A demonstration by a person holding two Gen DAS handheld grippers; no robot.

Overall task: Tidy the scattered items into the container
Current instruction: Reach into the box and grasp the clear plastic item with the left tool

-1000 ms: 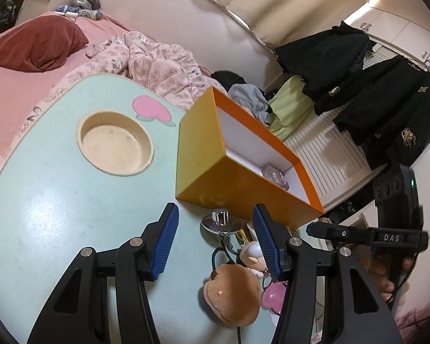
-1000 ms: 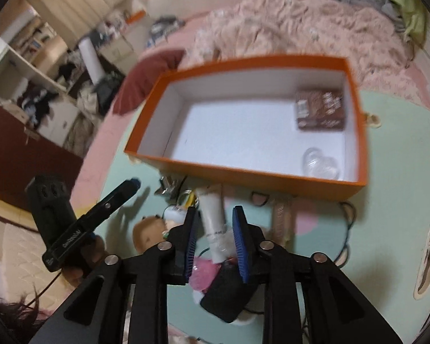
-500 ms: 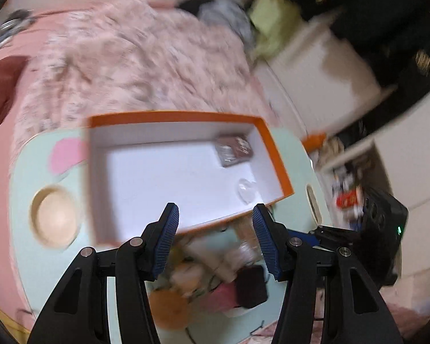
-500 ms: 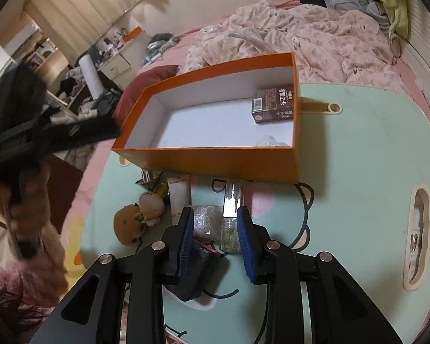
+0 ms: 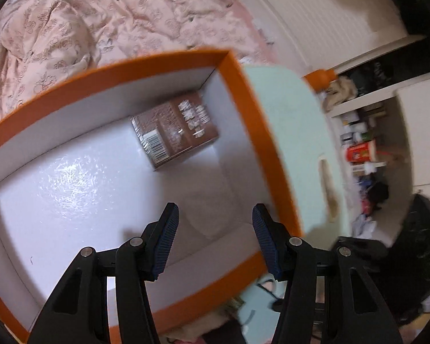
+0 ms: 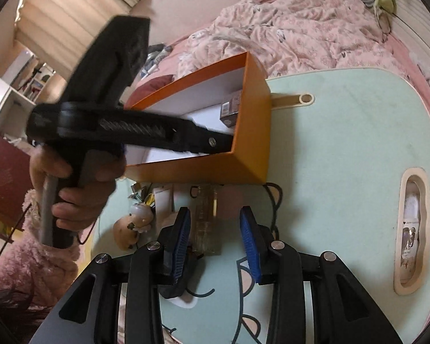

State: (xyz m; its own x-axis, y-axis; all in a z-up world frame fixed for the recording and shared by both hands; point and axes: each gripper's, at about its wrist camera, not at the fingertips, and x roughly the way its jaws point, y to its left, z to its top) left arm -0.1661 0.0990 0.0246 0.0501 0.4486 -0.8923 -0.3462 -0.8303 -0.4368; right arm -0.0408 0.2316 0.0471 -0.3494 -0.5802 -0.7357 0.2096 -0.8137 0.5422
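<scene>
The orange box (image 5: 238,74) with a white inside holds a brown carton (image 5: 175,132). My left gripper (image 5: 215,240) is open and empty, reaching down into the box above its white floor; it shows in the right wrist view (image 6: 215,143) with its tips inside the box (image 6: 252,143). My right gripper (image 6: 215,238) is open around a clear glass bottle (image 6: 205,220) lying on the mint table in front of the box. A small plush toy (image 6: 129,229), a white figurine (image 6: 142,212) and a black case (image 6: 180,283) lie to its left.
The mint table (image 6: 344,157) has a slot cut-out (image 6: 411,235) on the right holding a small item. A black cable (image 6: 275,197) curls by the box. Pink bedding (image 6: 286,34) lies behind the table. Shelves with clutter (image 5: 358,143) stand at the right.
My left gripper has swung from the table in front of the box up and into the box. My right gripper has opened wider and now straddles the glass bottle.
</scene>
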